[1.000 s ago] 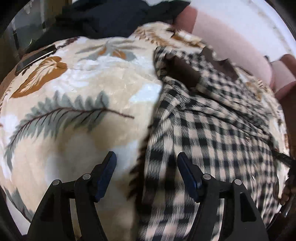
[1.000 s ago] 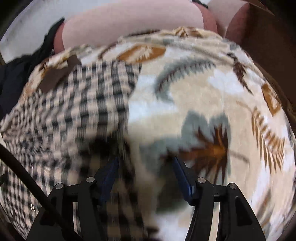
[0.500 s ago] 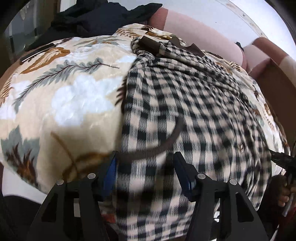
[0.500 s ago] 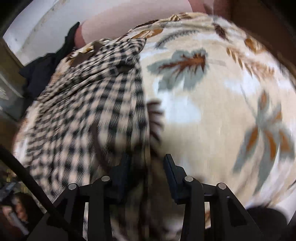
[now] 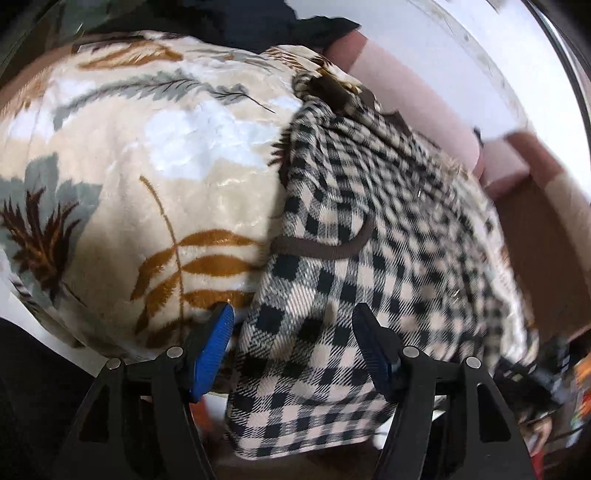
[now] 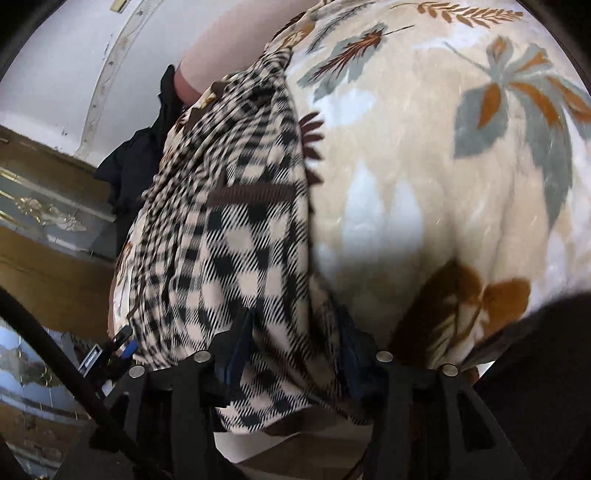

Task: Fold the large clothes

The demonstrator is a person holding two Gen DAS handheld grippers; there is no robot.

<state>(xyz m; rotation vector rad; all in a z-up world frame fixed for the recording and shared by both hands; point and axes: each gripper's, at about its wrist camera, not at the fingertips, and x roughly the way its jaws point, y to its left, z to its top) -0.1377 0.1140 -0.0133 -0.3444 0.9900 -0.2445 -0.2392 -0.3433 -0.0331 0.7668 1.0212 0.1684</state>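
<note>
**Both tools at the near hem of the checked garment**

Nearest to me, the left tool [image 5: 293,343] stands wide over the hem corner of the checked garment [image 5: 332,295]; its blue pads [image 5: 216,339] sit either side of the cloth without pinching it. The jaws have just been opening a little, cloth between them. The right tool [image 6: 291,354] is narrower and has also just been opening; cloth lies bunched between its jaws, but blur hides whether the pads press.

The garment runs from 6 o'clock up toward 12 on the leaf-print blanket [image 5: 129,184] covering the bed, a brown band [image 5: 321,249] across it midway. Beyond, at 12 o'clock, a dark garment [image 5: 258,22] lies against pink cushions [image 5: 424,110].

To my eye, a good fold needs both tools to bite the hem at matching corners, through every layer, before lifting evenly.
</note>
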